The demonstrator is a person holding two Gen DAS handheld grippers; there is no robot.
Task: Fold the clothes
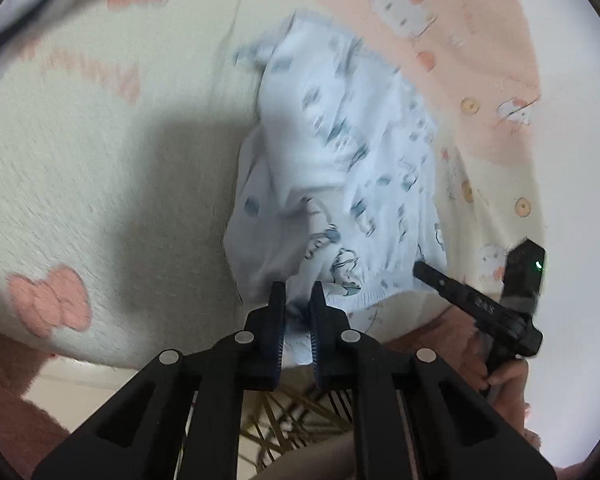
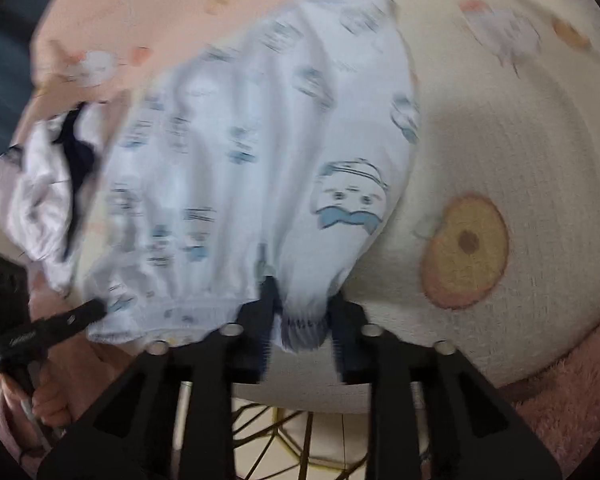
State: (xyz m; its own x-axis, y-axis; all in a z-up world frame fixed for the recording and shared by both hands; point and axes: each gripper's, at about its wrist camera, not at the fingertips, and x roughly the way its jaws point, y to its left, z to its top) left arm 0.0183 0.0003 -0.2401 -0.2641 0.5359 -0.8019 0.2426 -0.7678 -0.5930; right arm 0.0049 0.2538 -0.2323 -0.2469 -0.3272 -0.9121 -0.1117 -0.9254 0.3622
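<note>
On the cartoon blanket (image 1: 100,168) we see the printed garment (image 1: 340,160); left gripper (image 1: 298,296) and right gripper (image 2: 300,304) each pinch its near hem.

Soft indoor light, both views smeared by motion blur.

Beyond each claw (image 1: 298,292) the printed cloth (image 1: 340,168) is streaked. A broad grey shadow (image 1: 172,184) lies left of the left claw, and another (image 2: 472,128) lies right of the right claw (image 2: 300,292). The fisheye bends the edges into a dark rim, with white glare (image 1: 580,240) far right.
</note>
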